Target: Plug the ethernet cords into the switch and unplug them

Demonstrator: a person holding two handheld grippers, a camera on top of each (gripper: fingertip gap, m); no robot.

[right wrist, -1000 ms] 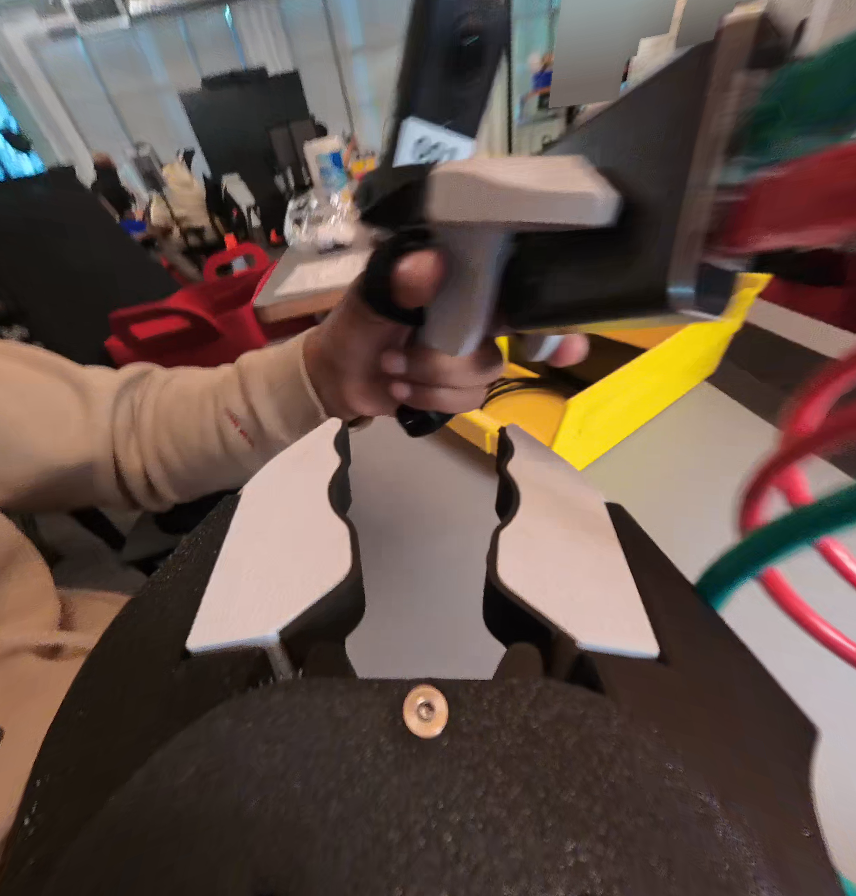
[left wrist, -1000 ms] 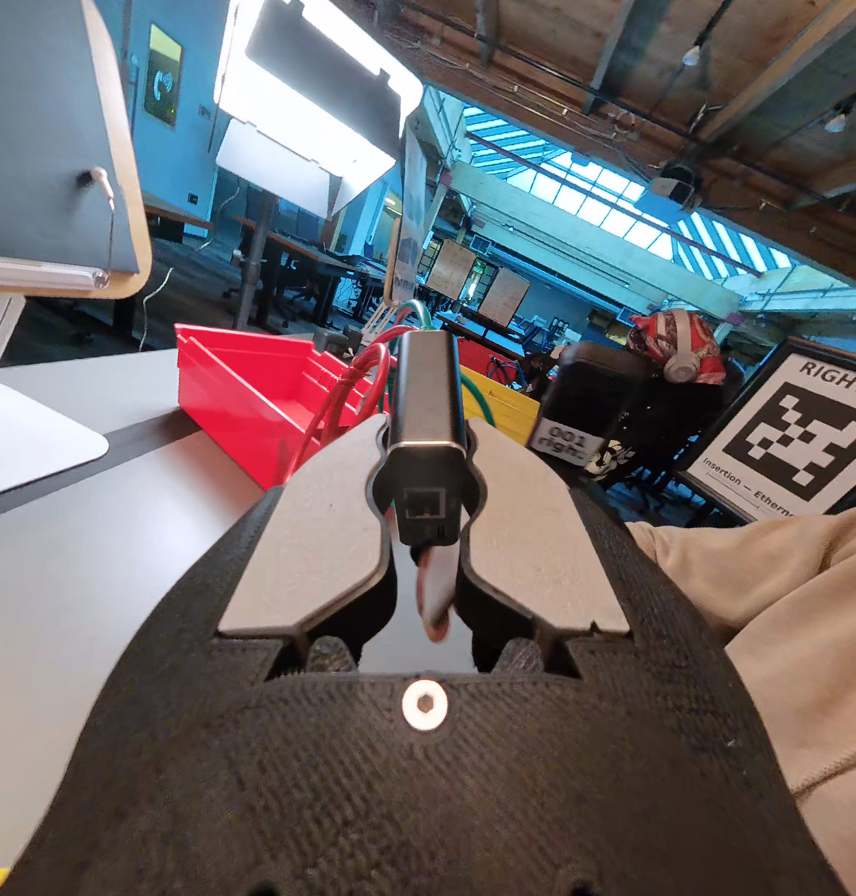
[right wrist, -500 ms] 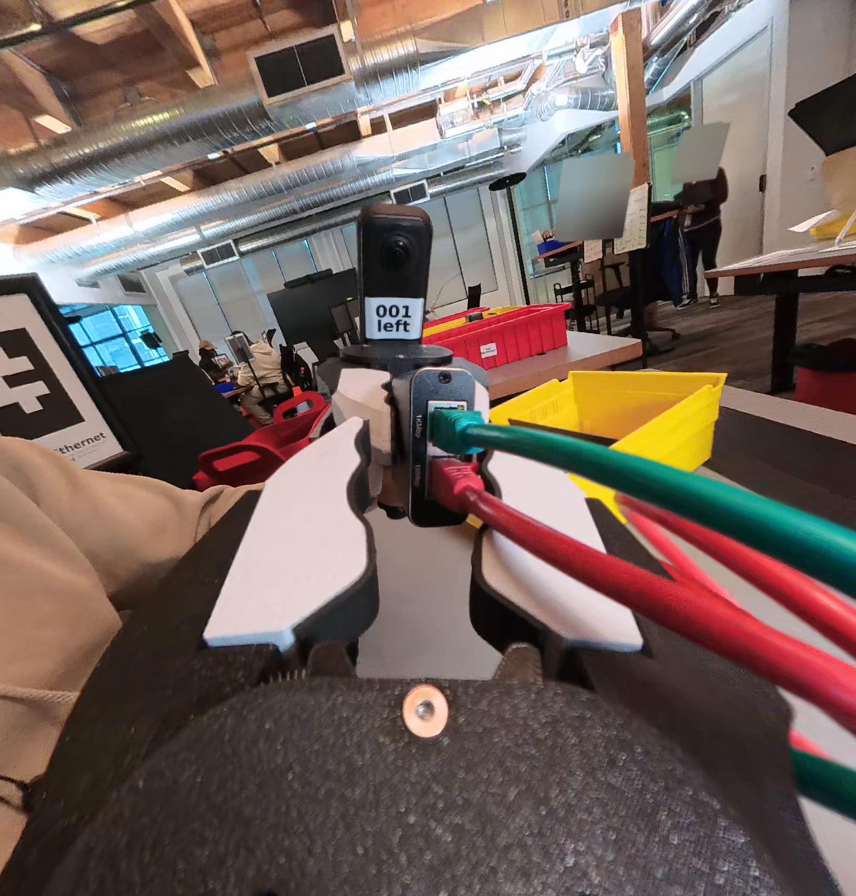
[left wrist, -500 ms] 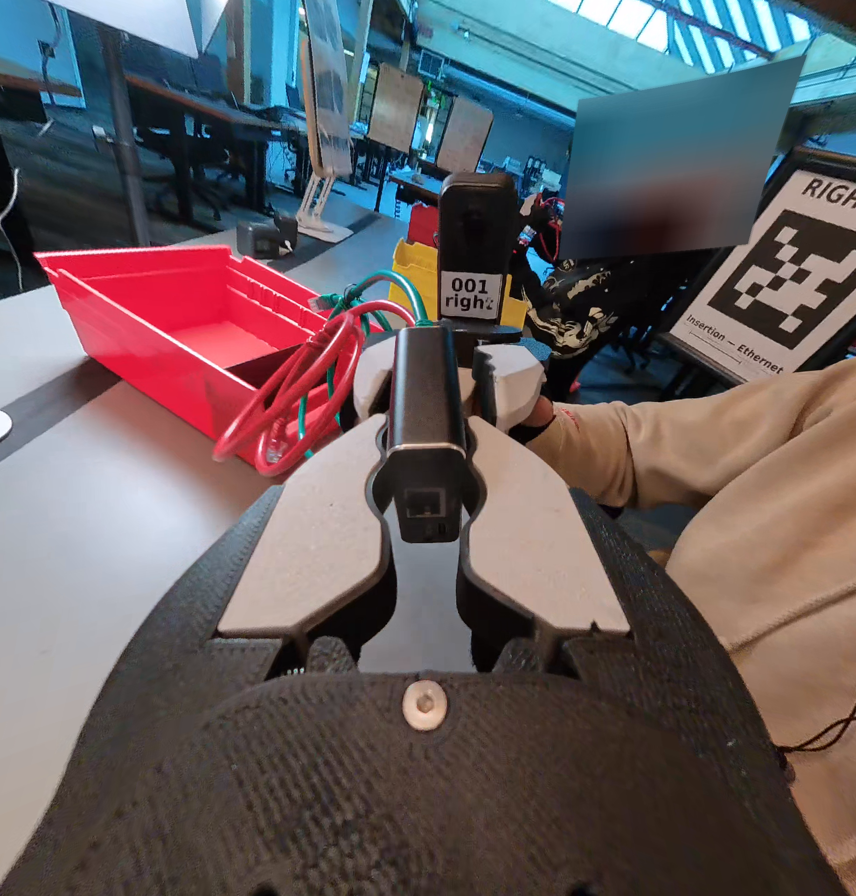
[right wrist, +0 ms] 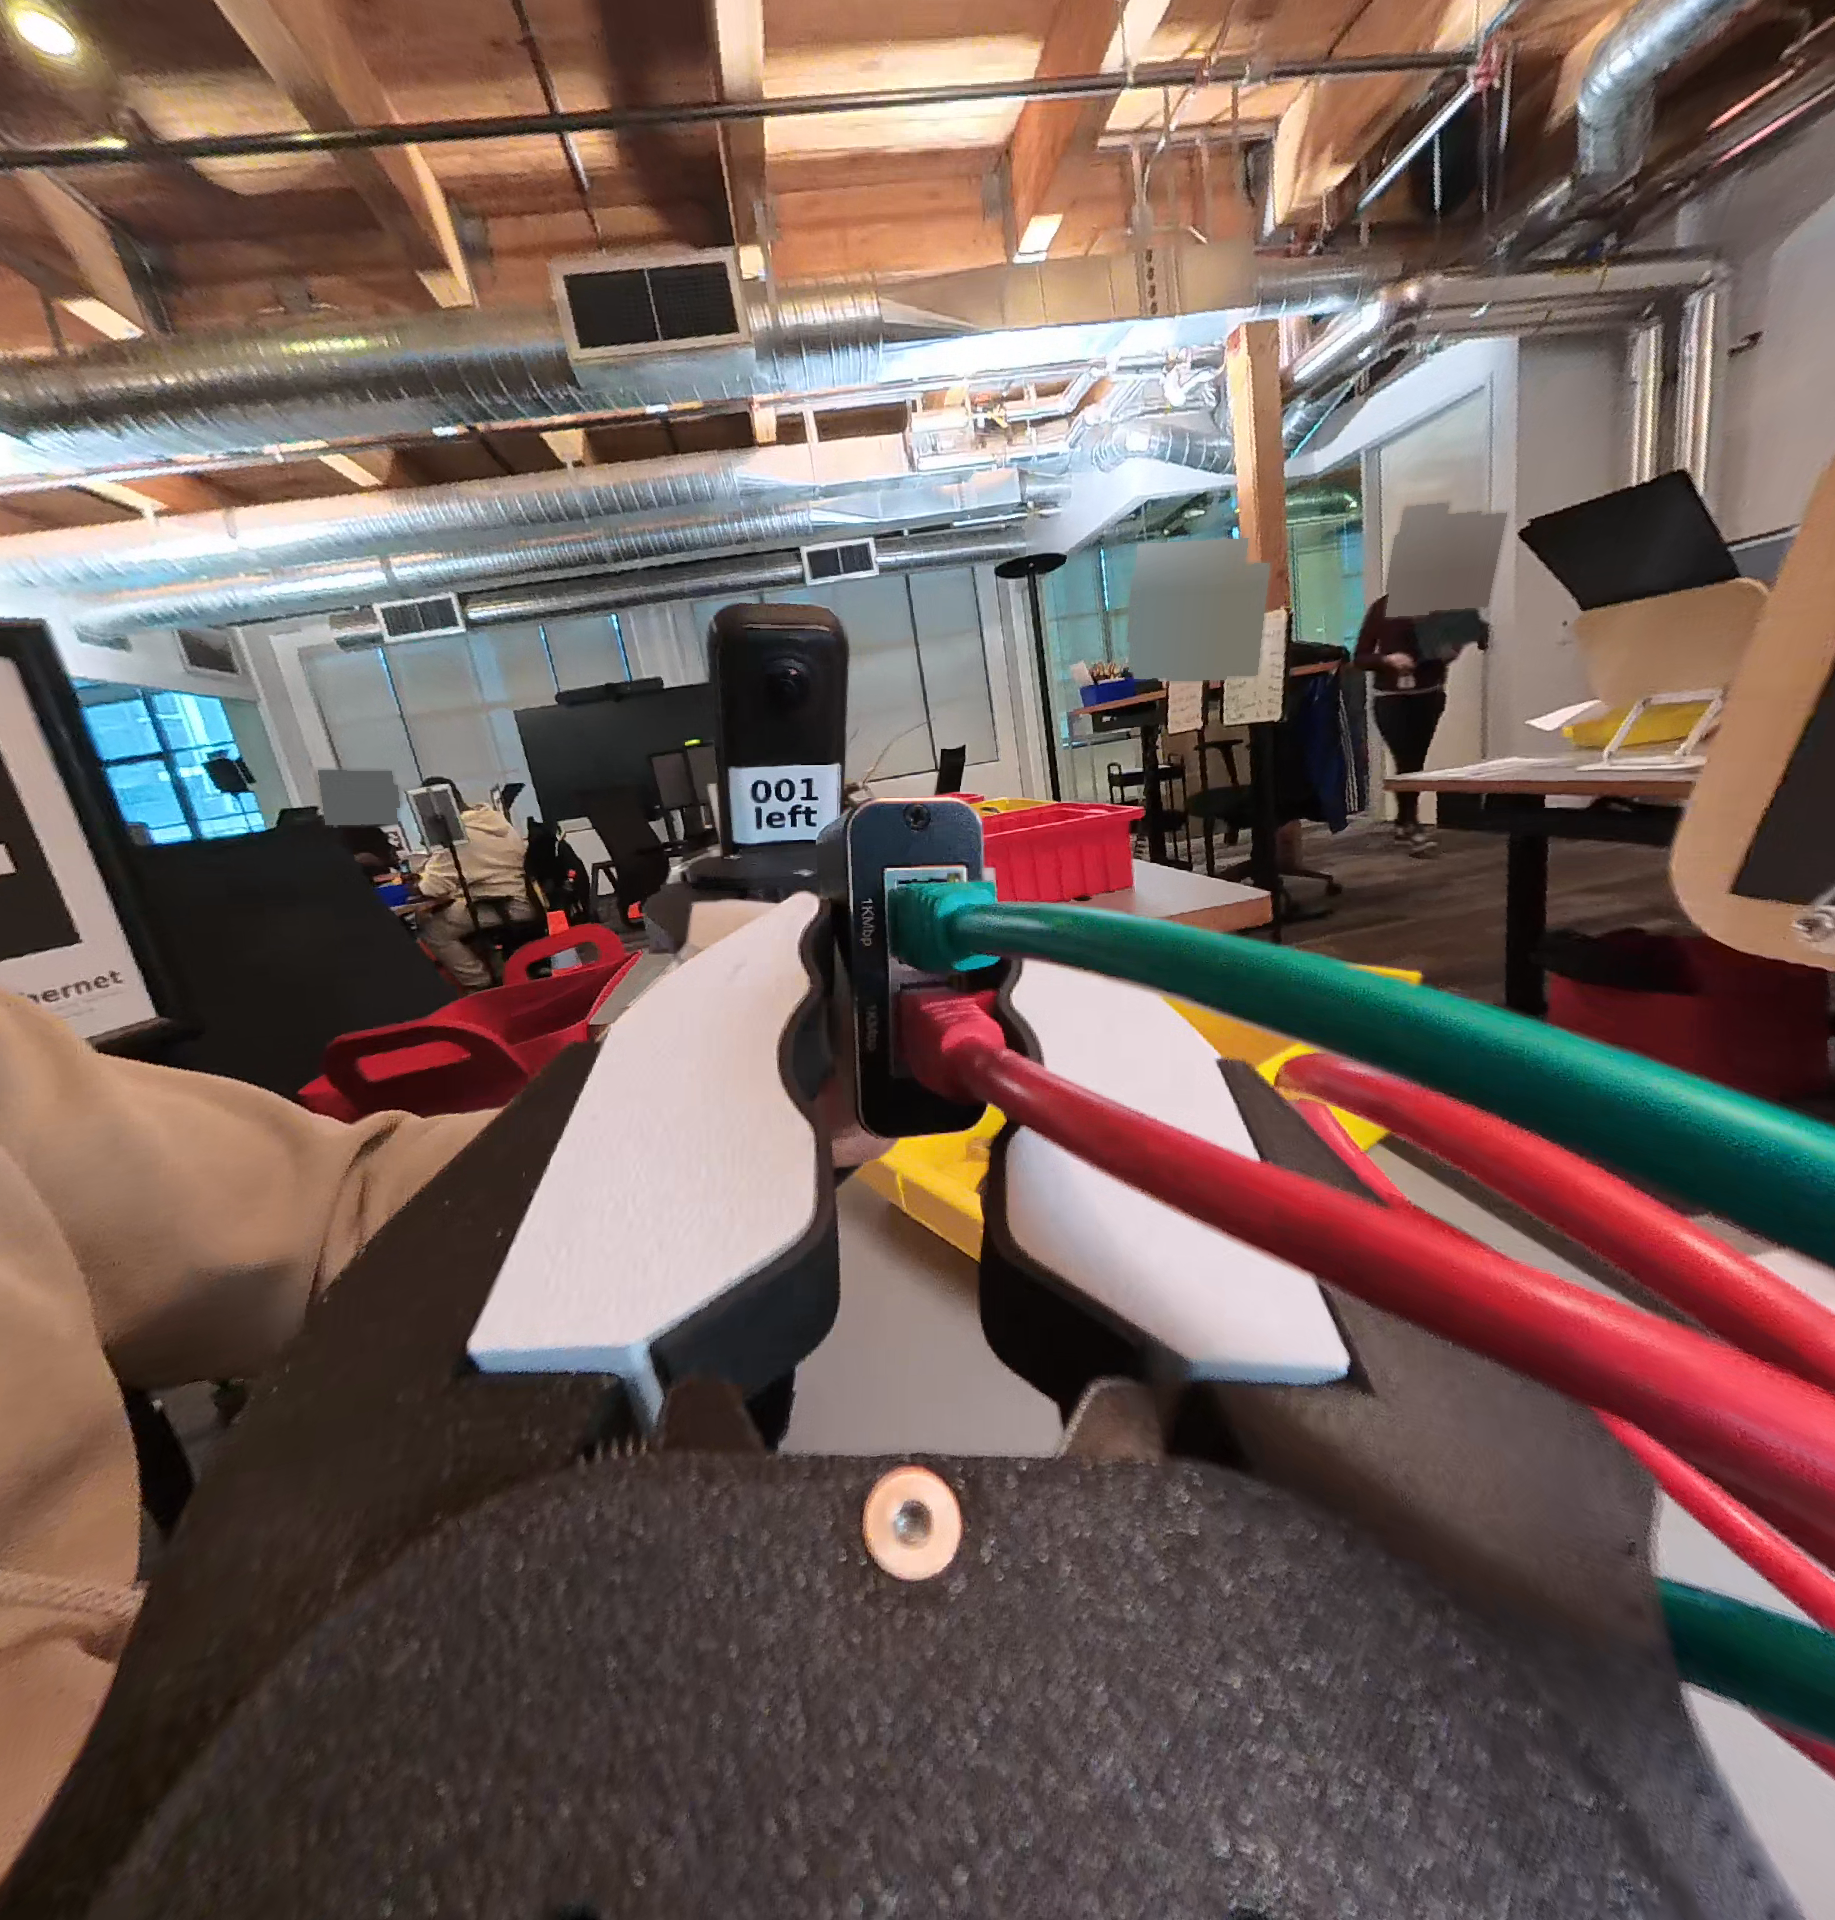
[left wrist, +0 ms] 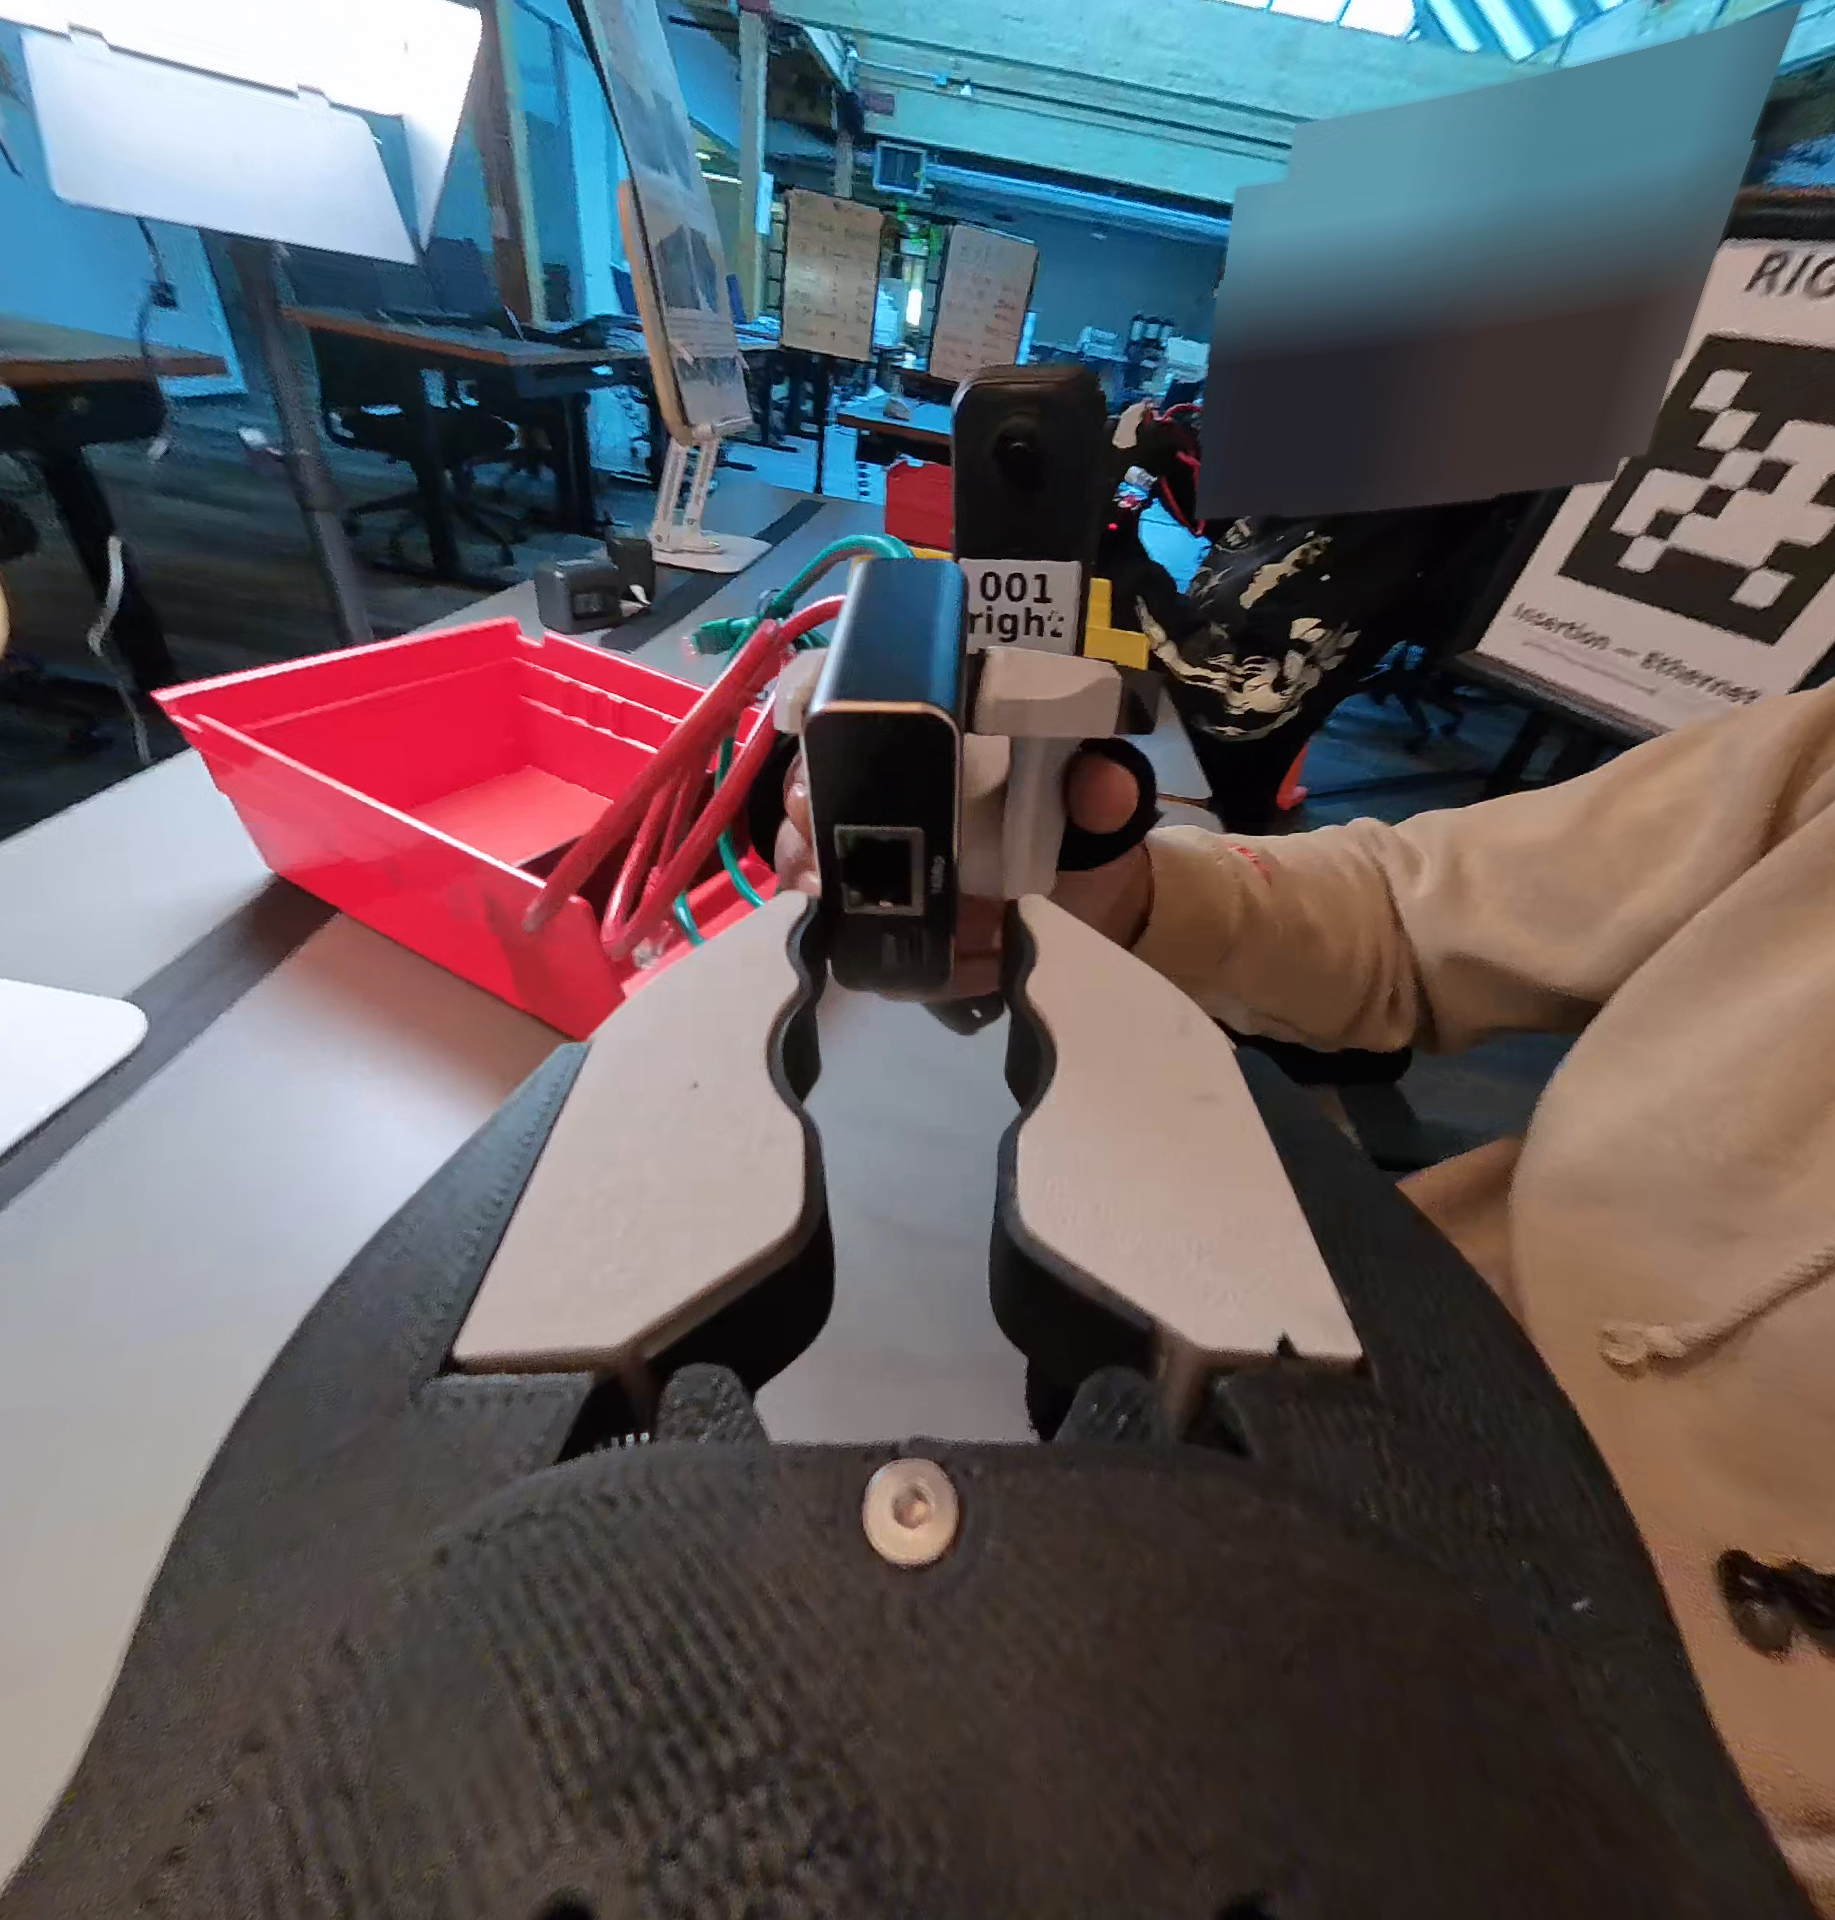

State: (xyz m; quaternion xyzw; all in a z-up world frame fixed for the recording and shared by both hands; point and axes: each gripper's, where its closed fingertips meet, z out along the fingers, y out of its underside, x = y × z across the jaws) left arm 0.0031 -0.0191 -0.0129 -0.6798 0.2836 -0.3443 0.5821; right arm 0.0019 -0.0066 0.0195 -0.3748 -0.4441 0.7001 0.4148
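The black switch (left wrist: 882,790) hangs in the air just past my left gripper's (left wrist: 908,925) tips. The left jaws stand open, and the switch's near face shows an empty port. My right gripper (right wrist: 908,966) is shut on the switch (right wrist: 918,1081) from the far side; its white fingers (left wrist: 1043,696) flank the box. A green cord (right wrist: 1308,997) sits in the upper port and a red cord (right wrist: 1204,1174) in the lower one. Both cords (left wrist: 674,790) loop back toward the red bin, with loose ends hanging.
An open red bin (left wrist: 425,748) stands on the grey table (left wrist: 217,1195) at the left. A yellow bin (right wrist: 934,1174) lies behind the switch. A framed marker board (left wrist: 1744,499) stands at the right. A white stand base (left wrist: 19,1049) is at the far left. A beige sleeve (left wrist: 1412,914) reaches across. Left and right tips are no more than a few centimetres apart.
My left gripper held the switch, and has now opened and drawn back. My right gripper came in around the plugged end and closed on the switch.
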